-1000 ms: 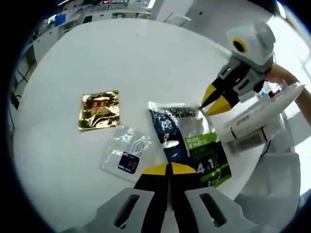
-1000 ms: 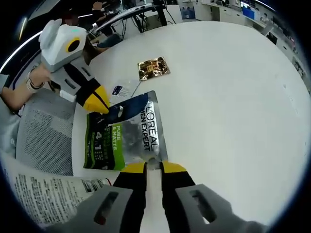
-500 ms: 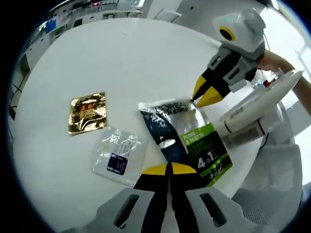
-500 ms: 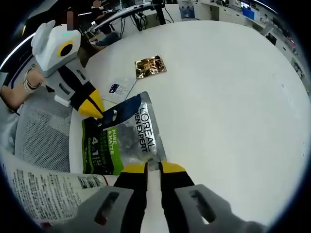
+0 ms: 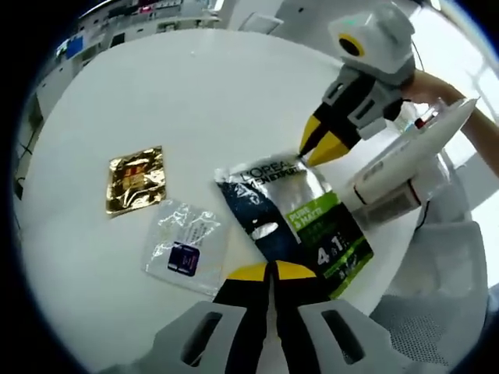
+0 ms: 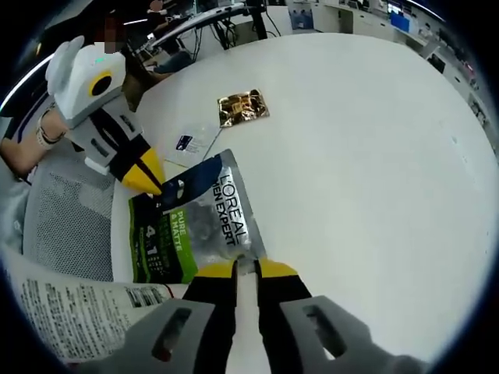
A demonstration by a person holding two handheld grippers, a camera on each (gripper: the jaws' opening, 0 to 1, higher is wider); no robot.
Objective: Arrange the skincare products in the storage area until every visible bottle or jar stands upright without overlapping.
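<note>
Both tongs pinch the L'Oréal sachet [image 5: 300, 226]: L gripper [image 5: 271, 272] clamped on one edge, R gripper [image 6: 238, 269] on the opposite edge. Vs 1 s ago, sachet is swung slightly on the table [image 6: 374, 140], still flat. Gold sachet [image 5: 135, 178] & clear packet [image 5: 185, 246] lie untouched just beside. Nothing upright yet; task barely started.

A broad white round table [image 6: 374, 140] takes up most of the right gripper view, evenly lit. A grey mesh chair [image 6: 58, 226] sits against its near edge. Beyond the far rim, desks [image 6: 226, 19] with dark cables and a blue screen [image 6: 400, 21]. More desks [image 5: 156, 12] show in the left gripper view.
</note>
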